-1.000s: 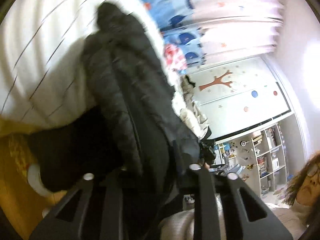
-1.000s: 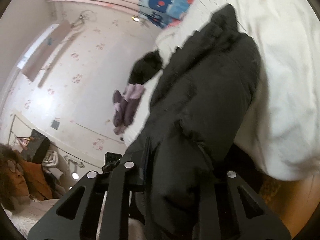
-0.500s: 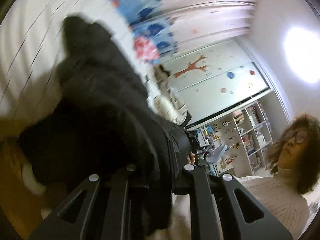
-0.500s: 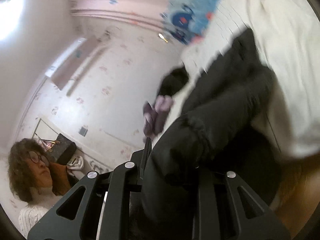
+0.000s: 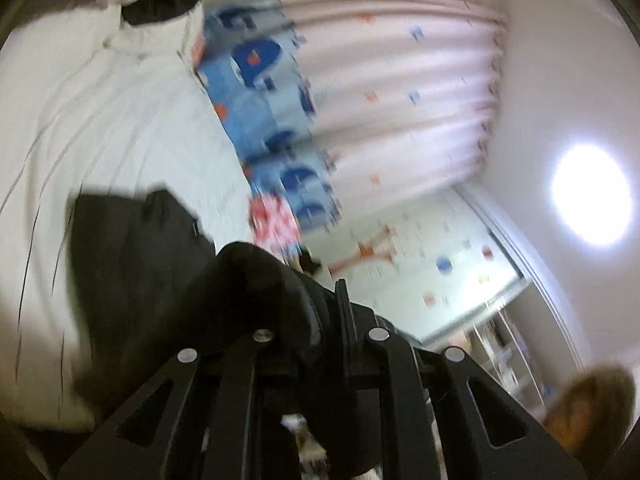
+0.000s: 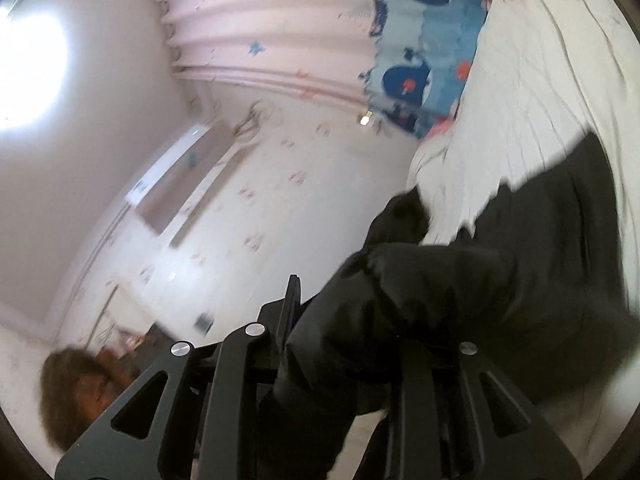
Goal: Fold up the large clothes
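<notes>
Black padded fabric fills both views: a dark jacket [image 5: 132,264] hangs lifted between two handheld grippers, its far end trailing on the white bed sheet [image 5: 100,128]. The left gripper [image 5: 320,320] is clamped tight on a bunched edge of the jacket. The right gripper [image 6: 344,328] has cloth between its jaws, which are opening. Pink curtains [image 5: 400,92] and a blue patterned blanket [image 6: 420,60] lie behind; the frames are blurred.
</notes>
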`<state>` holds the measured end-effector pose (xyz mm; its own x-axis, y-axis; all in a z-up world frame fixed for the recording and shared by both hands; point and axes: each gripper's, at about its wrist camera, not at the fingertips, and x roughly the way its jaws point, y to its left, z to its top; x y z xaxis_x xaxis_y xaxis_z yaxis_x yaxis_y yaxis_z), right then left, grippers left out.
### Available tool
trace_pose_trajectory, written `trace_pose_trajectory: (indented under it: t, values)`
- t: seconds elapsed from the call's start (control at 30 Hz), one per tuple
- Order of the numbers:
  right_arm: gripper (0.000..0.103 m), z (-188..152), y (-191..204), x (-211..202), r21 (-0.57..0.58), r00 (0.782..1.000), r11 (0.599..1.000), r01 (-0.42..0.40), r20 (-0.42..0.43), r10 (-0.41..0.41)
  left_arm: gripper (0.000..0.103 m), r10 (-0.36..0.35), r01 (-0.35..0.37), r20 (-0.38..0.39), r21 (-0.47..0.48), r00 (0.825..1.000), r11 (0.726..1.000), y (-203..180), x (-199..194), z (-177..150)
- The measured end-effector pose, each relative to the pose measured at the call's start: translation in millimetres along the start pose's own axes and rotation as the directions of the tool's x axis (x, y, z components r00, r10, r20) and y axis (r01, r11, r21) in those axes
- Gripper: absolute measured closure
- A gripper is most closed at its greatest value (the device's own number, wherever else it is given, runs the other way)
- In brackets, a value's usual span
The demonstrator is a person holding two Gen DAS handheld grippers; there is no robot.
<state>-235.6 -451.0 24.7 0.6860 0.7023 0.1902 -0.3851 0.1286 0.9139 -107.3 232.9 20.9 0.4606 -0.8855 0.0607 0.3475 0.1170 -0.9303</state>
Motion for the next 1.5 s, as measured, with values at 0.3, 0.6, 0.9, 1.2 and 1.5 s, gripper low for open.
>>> trace_pose_trajectory:
  t: [0.3,0.6,0.9,1.2,1.5]
  values:
    - [0.079,79.1,-128.4,71.1,0.195,0.947,0.937,0.290,0.084,-0.311,0.088,0.276,-0.253,0.103,-0.195,0.956,0.948,114.4,87.1,62.7]
    - [0.070,82.4,-183.3,98.1,0.228,0.881,0.861,0.454,0.031,-0.472,0.083,0.430,-0.411,0.040,-0.227,0.902,0.883,152.6,99.6,61.0]
    - [0.007,76.8,-115.2,74.4,0.202,0.896,0.892,0.404,0.111,-0.430,0.007,0.411,-0.372,0.200,-0.204,0.890,0.906,71.5,50.7,68.9]
    - [0.007,64.6,-37.6,210.5,-0.421,0.631,0.556,0.717,0.051,-0.774,0.007,0.633,-0.643,0.193,0.440,0.749,0.627,-16.1,210.8,20.7]
    - [0.007,51.6,-191.1,252.9,-0.470,0.390,0.337,0.816,0.017,-0.921,0.009,0.771,-0.732,0.122,0.435,0.625,0.524,103.0,291.4,-6.3]
